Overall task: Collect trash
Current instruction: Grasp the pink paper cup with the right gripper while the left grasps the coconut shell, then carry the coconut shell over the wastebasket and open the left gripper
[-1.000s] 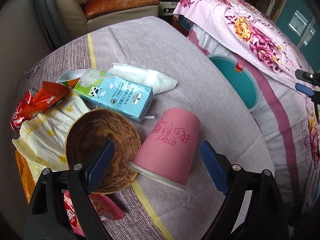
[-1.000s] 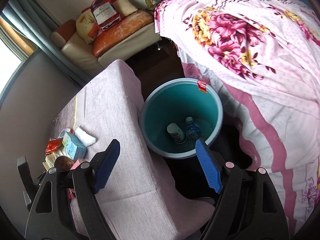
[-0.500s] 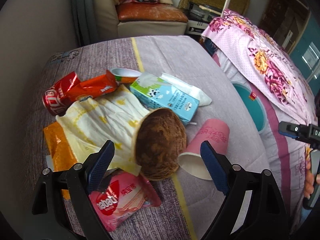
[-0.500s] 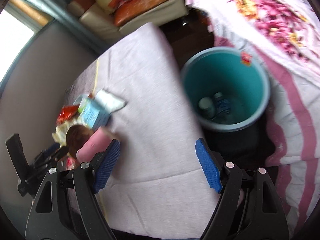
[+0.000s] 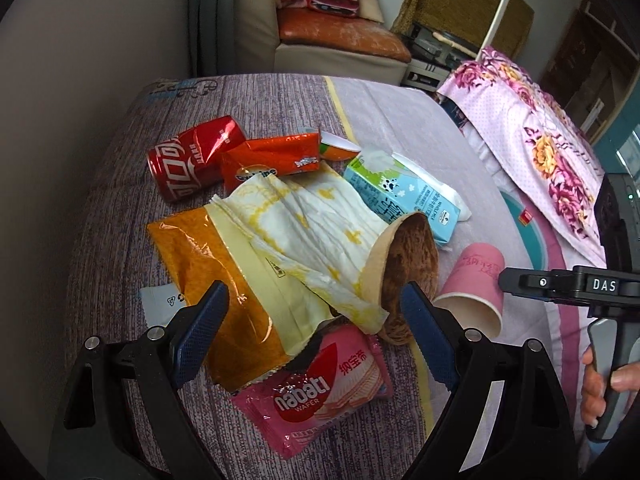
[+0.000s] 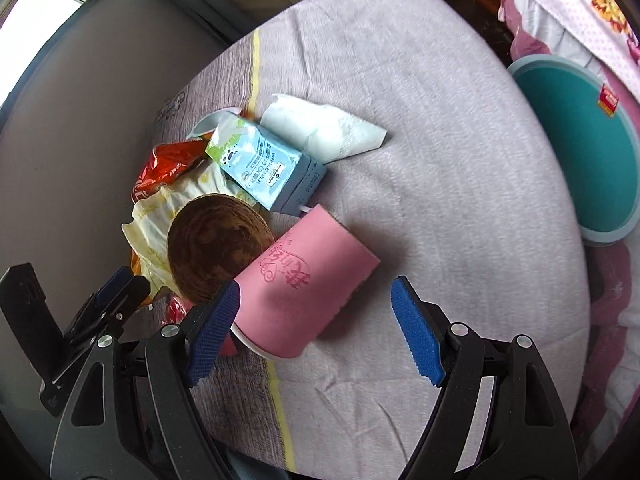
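While both grippers hover over the cloth-covered bench (image 6: 420,128), their jaws stand released and grasp nothing. The right gripper (image 6: 316,320) hangs above the pink cup (image 6: 308,280), which lies on its side beside the brown bowl (image 6: 212,252); its left pad overlaps the cup's rim in the view, whether touching I cannot tell. The left gripper (image 5: 312,324) hangs over the pile: a stained napkin (image 5: 312,236) draped against the bowl, an orange bag (image 5: 224,276) under the napkin, a pink wafer pack (image 5: 324,392) nearest the camera. Behind the bowl lie a milk carton (image 6: 264,164), a red can (image 5: 188,160) and a white tissue (image 6: 320,128). The teal bin (image 6: 580,148) stands beyond the bench edge, well apart from the bowl
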`<state>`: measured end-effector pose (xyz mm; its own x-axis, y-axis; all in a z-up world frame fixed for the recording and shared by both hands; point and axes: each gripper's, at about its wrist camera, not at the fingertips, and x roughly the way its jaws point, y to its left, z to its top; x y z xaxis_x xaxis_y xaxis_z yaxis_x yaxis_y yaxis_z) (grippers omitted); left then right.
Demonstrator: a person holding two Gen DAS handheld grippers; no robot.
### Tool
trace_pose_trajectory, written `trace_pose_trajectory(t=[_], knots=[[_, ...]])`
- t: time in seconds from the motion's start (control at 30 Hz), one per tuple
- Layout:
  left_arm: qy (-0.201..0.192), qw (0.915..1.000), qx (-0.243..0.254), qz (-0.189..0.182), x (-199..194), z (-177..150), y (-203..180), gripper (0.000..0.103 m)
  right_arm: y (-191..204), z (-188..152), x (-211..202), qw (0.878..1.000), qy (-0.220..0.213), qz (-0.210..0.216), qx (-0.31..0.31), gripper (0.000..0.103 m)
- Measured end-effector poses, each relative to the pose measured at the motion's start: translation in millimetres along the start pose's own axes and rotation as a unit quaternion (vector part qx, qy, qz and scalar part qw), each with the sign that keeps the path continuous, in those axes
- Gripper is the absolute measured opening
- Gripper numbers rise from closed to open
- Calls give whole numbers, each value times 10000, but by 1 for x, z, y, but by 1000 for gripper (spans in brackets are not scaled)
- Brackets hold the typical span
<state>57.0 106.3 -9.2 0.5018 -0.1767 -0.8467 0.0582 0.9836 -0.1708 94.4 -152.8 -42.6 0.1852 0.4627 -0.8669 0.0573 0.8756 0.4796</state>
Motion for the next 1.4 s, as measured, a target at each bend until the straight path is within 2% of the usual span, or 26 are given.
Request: trace_pose_trajectory(t=[0.13, 0.27, 0.47, 0.63, 0.9, 1.1, 1.23, 1.27, 1.3, 1.4], knots=[[-49, 10000, -26, -27, -2, 2, 6, 88, 5, 1, 18, 9997, 161, 93, 152, 74], [-109, 9999, -10, -74, -4, 8, 7, 88, 6, 2, 26, 9993, 118, 205, 285, 75], [-152, 9990, 387, -136, 3, 19, -20, 88, 2, 0, 33, 9983, 146, 423, 380, 75], [-80, 9979, 623, -146, 16, 26, -34, 87, 5, 0, 25, 9990, 24, 446, 63, 66], [434, 9920, 1184, -59, 48, 27, -52, 53, -11, -6, 6, 9992, -94, 377, -13, 64], [808, 9863, 1436, 42, 73, 17, -64, 53, -30, -6, -9, 9991, -239, 346, 112, 63], [822, 9862, 1434, 123, 77, 13, -66, 53, -40, -6, -15, 9988, -302, 354, 178, 63], [783, 9867, 1415, 139, 75, 12, -66, 50, -42, -6, -17, 9987, -322, 349, 177, 63], [731, 9871, 1411, 186, 72, 11, -67, 37, -43, -6, -19, 9987, -339, 344, 170, 63], [634, 9888, 1332, 242, 62, 10, -67, 14, -45, -5, -22, 9984, -403, 352, 154, 63]])
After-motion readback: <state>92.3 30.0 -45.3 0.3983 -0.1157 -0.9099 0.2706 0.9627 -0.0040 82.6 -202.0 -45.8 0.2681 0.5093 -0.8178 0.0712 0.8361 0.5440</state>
